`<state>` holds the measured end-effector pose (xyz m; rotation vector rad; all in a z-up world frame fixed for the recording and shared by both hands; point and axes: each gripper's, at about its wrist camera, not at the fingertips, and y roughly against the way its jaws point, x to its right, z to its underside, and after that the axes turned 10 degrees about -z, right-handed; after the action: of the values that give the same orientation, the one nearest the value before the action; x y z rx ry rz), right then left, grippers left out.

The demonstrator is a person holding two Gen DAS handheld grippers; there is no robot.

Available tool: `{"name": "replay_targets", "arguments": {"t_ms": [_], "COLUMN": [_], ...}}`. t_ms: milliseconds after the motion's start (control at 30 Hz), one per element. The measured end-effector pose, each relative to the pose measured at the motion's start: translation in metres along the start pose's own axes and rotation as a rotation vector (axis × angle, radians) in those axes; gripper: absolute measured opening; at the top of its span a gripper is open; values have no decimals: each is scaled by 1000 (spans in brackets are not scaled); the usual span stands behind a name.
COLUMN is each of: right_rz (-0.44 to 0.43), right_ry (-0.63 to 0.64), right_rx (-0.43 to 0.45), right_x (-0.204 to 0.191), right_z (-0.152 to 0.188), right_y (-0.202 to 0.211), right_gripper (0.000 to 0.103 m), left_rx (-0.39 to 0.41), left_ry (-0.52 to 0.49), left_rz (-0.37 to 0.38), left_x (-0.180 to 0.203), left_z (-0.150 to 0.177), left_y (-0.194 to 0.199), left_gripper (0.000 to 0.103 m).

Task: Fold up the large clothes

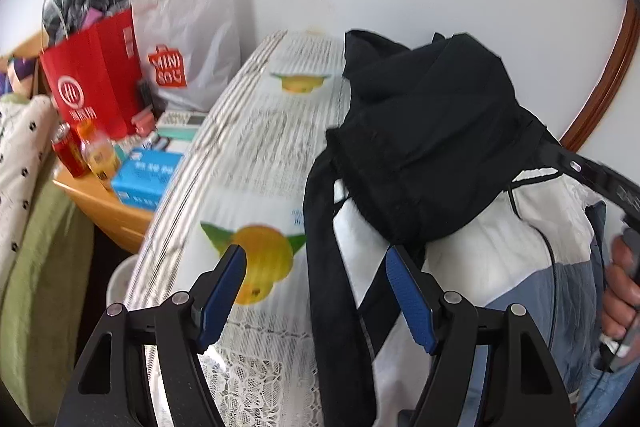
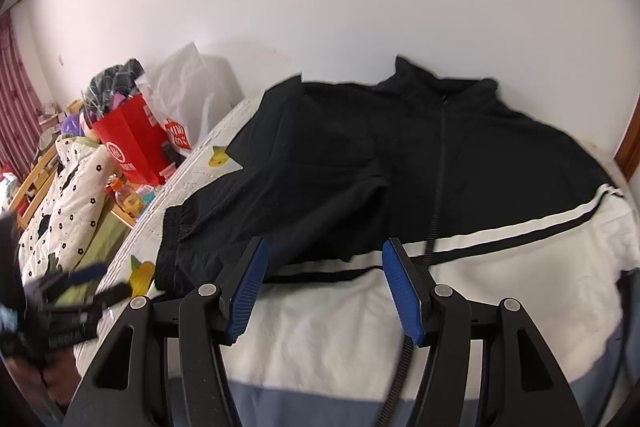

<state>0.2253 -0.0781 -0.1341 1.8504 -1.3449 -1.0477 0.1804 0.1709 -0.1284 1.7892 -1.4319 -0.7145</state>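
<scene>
A large zip jacket [image 2: 400, 167], black on top, white in the middle and blue-grey at the hem, lies spread on a table with a fruit-print cloth [image 1: 260, 147]. Its left sleeve [image 2: 248, 203] is folded across the body. In the left wrist view the black upper part [image 1: 424, 131] looks bunched over the white part [image 1: 472, 251]. My left gripper [image 1: 314, 259] is open and empty over the jacket's left edge. My right gripper [image 2: 322, 255] is open and empty above the white band. The left gripper also shows in the right wrist view [image 2: 76, 291].
A red bag [image 1: 96, 75] and a white Miniso bag [image 1: 188, 39] stand at the wall to the left. Bottles [image 1: 80, 151] and a blue box [image 1: 146, 177] sit on a wooden side table [image 1: 104, 211]. A dotted quilt [image 2: 68, 195] lies further left.
</scene>
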Motion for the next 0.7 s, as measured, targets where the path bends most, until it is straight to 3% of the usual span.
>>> {"name": "replay_targets", "arguments": {"t_ms": [167, 233, 267, 333, 400, 533, 700], "right_rz": [-37, -93, -119, -163, -178, -84, -7], "right_ry": [-96, -157, -187, -217, -224, -245, -346], "right_rx": [-57, -72, -84, -85, -28, 50, 59], "right_x": [6, 14, 18, 25, 35, 67, 120], "right_z": [-5, -6, -6, -8, -11, -13, -4], "right_y": [-47, -62, -67, -68, -56, -32, -18], "right_gripper": [58, 44, 25, 10, 9, 9, 13], "left_rx": [-22, -30, -30, -30, -37, -44, -41], "left_ry": [9, -9, -15, -26, -26, -26, -36], "left_rz": [22, 18, 13, -3, -1, -6, -18], "left_x": [2, 8, 9, 12, 11, 12, 14], "left_z": [7, 10, 12, 14, 16, 15, 11], "left_y": [-16, -23, -25, -30, -32, -35, -35], "left_gripper": [70, 70, 70, 70, 70, 70, 70]}}
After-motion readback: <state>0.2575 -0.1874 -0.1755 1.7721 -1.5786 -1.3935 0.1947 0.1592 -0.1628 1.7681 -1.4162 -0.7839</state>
